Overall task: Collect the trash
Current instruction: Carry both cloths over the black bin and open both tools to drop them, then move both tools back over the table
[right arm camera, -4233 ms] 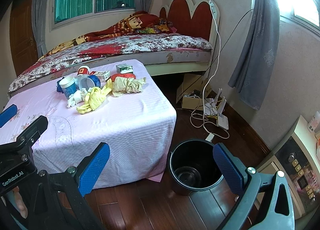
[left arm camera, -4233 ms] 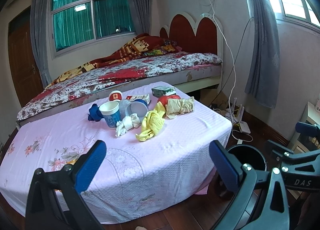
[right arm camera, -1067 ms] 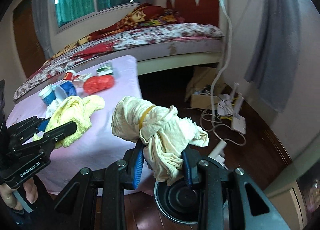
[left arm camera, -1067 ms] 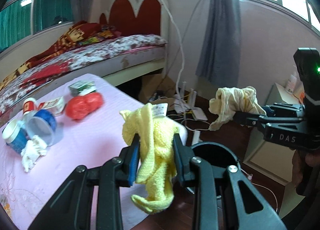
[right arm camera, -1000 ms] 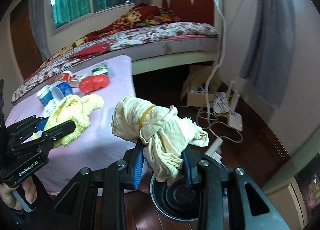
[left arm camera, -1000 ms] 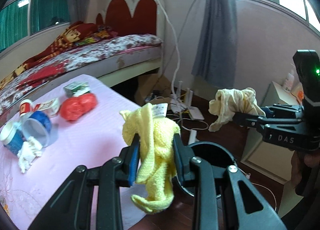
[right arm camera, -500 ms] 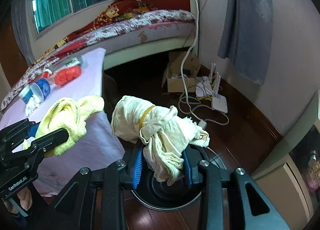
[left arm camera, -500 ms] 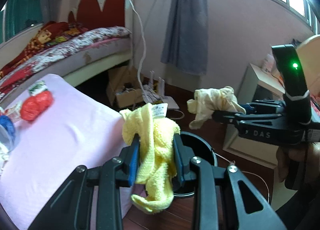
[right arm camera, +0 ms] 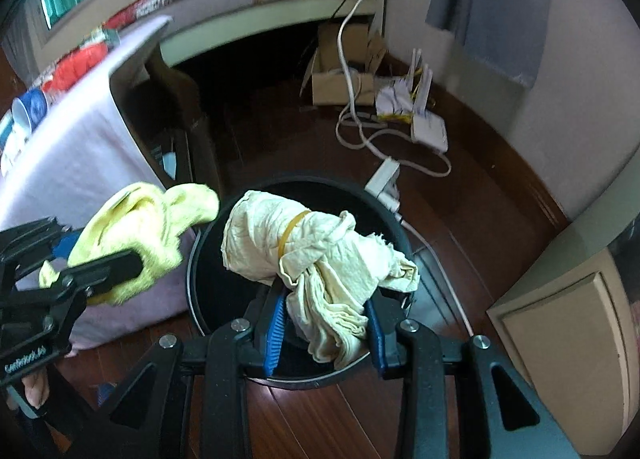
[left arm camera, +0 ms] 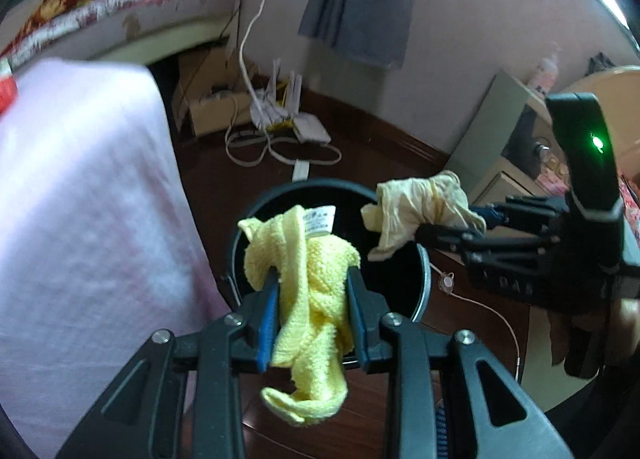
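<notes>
My left gripper (left arm camera: 312, 311) is shut on a yellow cloth (left arm camera: 308, 279) with a white label, held just above the black trash bin (left arm camera: 424, 279) on the dark wood floor. In the right wrist view that yellow cloth (right arm camera: 140, 235) hangs at the bin's left rim. My right gripper (right arm camera: 326, 323) is shut on a cream rag (right arm camera: 316, 255) bound with a rubber band, held over the open bin (right arm camera: 200, 299). In the left wrist view the cream rag (left arm camera: 416, 207) sits over the bin's right rim. The bin's inside is dark.
A table under a pink cloth (left arm camera: 80, 199) stands left of the bin, with a red bag and blue cups (right arm camera: 30, 107) on it. Cables, a power strip (right arm camera: 384, 175), a router and a cardboard box (right arm camera: 340, 87) lie behind the bin. A beige cabinet (right arm camera: 568, 339) is to the right.
Both grippers have come down and tilted toward the floor, carrying their cloths from beside the table to just above the bin's mouth. Both grips are unchanged.
</notes>
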`<state>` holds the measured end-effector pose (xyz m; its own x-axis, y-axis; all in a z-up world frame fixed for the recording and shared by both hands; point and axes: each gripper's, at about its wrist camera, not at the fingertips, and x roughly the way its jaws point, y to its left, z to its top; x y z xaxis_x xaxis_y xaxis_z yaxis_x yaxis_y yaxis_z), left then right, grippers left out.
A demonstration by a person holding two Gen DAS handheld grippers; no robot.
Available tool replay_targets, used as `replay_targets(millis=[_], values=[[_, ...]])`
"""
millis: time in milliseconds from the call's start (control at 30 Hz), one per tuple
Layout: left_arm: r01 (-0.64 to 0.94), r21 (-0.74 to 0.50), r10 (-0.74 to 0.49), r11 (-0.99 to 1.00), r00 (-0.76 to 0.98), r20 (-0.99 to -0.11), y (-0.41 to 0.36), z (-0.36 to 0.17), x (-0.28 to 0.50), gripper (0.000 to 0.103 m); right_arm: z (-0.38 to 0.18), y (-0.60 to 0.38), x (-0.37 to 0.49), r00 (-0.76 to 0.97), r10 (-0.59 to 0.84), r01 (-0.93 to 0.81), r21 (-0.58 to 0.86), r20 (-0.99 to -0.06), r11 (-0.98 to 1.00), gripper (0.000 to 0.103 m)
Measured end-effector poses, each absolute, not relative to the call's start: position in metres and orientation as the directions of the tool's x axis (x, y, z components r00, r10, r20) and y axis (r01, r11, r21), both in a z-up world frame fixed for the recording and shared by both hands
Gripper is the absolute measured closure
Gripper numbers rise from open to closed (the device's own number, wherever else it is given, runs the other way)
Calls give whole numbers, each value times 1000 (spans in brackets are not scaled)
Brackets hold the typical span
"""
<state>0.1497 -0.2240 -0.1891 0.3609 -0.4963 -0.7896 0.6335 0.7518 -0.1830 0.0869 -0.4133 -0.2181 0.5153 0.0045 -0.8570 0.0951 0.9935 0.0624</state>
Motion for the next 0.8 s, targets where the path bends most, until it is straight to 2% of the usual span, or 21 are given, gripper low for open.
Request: replay_targets(millis=[267,367,400,433,500,567,667,733,800], values=[[600,-223,-469,768,291,-834,-232,-225,155,70,-255,-403,101,435,7,27,21,-900,999,65],[585,-259,-478,769,257,-840,-230,-232,158,65,-268,-402,105,415,6,8,11,-910,1000,65],[576,-279,-485,768,239,-841,-230,-236,158,54,-271,-400,107,411,-6,4,-4,-912,1000,61],[567,-288,-485,772,232,-843,-229,-238,160,46,-274,-399,108,410,-27,2,-28,-911,1000,40],[531,-267,-460,804,271,-846,-220,-237,159,20,-283,-400,111,394,-58,-3,-64,-917,998,7],[499,-266,-450,825,294,-843,-209,-235,159,12,-288,-405,108,393,-97,14,-100,-914,995,6],[462,-267,-443,845,327,-835,-198,-230,161,9,-286,-416,105,394,-91,64,-72,-915,995,0],[442,-249,-427,862,366,-827,-190,-222,155,1,-283,-417,104,398,-90,84,-62,-913,995,0],[438,-226,-416,870,406,-814,-186,-214,150,1,-279,-417,104,397,-86,95,-52,-914,994,0]])
